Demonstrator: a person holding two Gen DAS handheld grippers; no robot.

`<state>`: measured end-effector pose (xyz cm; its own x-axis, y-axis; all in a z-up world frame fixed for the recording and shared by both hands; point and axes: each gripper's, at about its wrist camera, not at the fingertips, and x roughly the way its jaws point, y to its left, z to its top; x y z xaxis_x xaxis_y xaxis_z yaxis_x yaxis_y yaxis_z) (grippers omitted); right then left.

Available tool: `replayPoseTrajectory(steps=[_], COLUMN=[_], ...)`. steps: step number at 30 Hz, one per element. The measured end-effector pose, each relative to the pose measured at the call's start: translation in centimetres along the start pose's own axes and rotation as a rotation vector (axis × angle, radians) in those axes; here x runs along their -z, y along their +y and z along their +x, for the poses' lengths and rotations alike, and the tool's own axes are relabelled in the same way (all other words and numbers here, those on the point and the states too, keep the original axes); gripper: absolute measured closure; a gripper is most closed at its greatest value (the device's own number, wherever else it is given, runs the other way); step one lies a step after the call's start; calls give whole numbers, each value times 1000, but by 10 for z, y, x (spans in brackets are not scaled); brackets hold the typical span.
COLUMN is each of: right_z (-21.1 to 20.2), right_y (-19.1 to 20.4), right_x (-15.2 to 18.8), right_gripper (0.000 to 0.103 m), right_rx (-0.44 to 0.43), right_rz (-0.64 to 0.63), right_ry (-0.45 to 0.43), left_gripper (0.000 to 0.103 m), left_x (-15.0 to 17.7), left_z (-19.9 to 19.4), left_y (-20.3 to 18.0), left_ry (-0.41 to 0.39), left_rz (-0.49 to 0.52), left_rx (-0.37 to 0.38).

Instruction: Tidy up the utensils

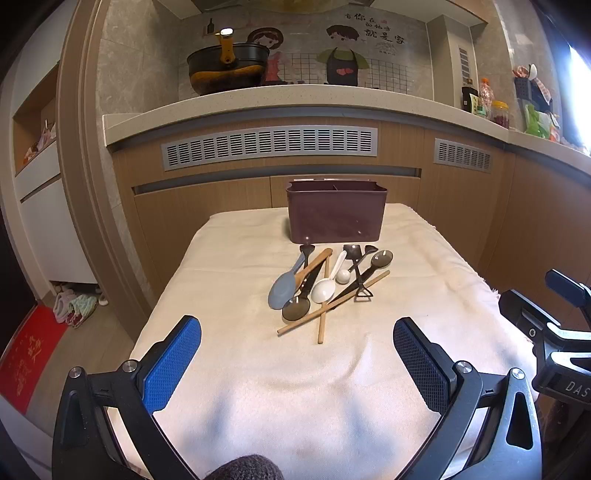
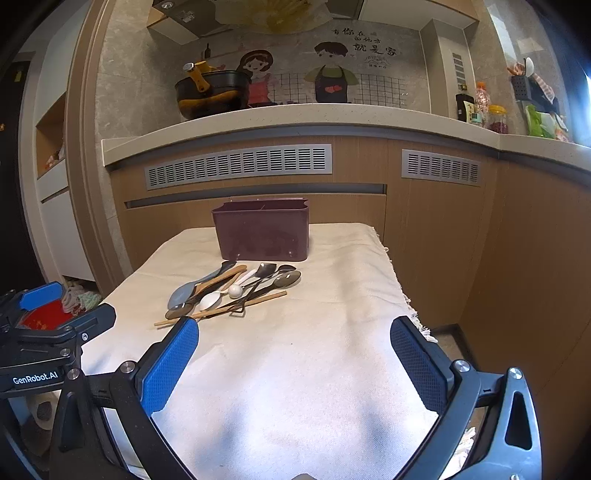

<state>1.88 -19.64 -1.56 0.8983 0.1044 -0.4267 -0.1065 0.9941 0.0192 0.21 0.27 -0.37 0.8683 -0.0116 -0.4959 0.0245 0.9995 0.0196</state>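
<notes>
Currently: my left tongs [image 1: 297, 363] and right tongs [image 2: 294, 363] both gape, holding nothing. Utensil pile [image 1: 325, 286] lies just before the maroon caddy [image 1: 336, 214] on the cloth-covered counter [image 1: 229, 369].

The left gripper [image 2: 55, 325] body reads "GenRobot.AI"; the right gripper [image 1: 554, 332] shows "DAS"; the far wall mural [image 1: 373, 29] carries Chinese characters.

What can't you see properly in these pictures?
- Inside of the bin: both views, its front wall hides it.
- Lower utensils in the pile: both views, the upper ones cover them.
- Jar labels on the counter: both views, too small.
- Right gripper: left view, cut off by the edge.
</notes>
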Motion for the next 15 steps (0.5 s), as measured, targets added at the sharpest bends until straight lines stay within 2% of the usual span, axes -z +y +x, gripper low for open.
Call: replayPoseTrajectory(steps=[15], right_z=[-1], right_y=[-3], right_x=[-1], right_gripper=[0], right_rx=[-4], right_rz=[3], right_ry=[0], left_gripper=[0], left_x=[0], left_z=[1], left_y=[0], left_ry=[8], left_rz=[1], left_rx=[-1])
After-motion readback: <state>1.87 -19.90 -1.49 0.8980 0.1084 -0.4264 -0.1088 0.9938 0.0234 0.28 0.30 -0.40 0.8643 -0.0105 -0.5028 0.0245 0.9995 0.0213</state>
